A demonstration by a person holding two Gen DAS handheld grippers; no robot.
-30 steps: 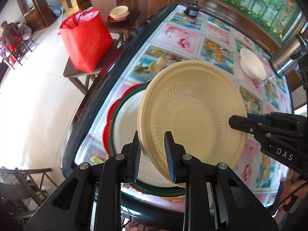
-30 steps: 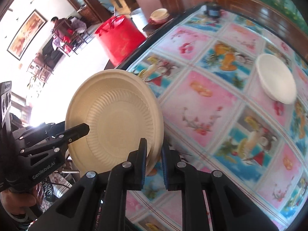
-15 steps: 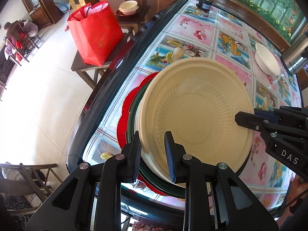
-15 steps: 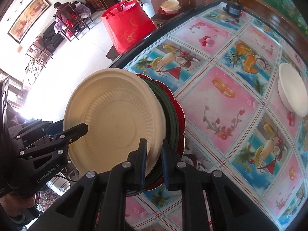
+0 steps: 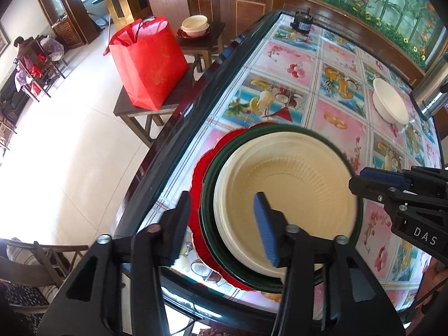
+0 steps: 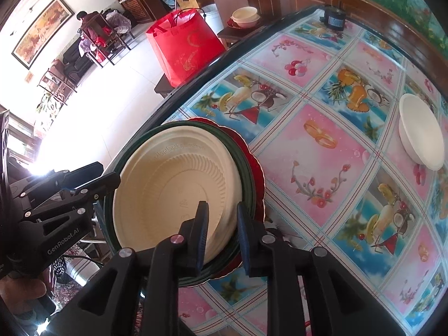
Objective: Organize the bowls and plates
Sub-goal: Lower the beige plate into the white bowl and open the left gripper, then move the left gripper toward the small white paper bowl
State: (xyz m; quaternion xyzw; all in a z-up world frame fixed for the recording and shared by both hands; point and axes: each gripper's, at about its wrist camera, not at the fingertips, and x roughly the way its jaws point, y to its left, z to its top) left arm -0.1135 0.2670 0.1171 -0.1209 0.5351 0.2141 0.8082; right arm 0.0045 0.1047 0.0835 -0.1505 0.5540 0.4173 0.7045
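Release step: in the left view your left gripper (image 5: 222,225) has just been opening around the cream plate (image 5: 285,196), stacked near the surface's (image 5: 330,84) edge. In the right view your right gripper (image 6: 221,232), just opening, straddles its rim; next withdraw both for the white bowl (image 6: 421,140).

Pale glossy floor tiles (image 5: 70,145) glare under strong daylight. A red gift bag (image 5: 148,61) stands on a low dark wooden stool (image 5: 145,109) beside the bench (image 5: 302,89), whose top shows fruit-print squares. Dark wood cabinets (image 5: 173,0) line the far wall. A framed painting (image 6: 42,30) hangs on the white wall above seated people (image 6: 92,30).
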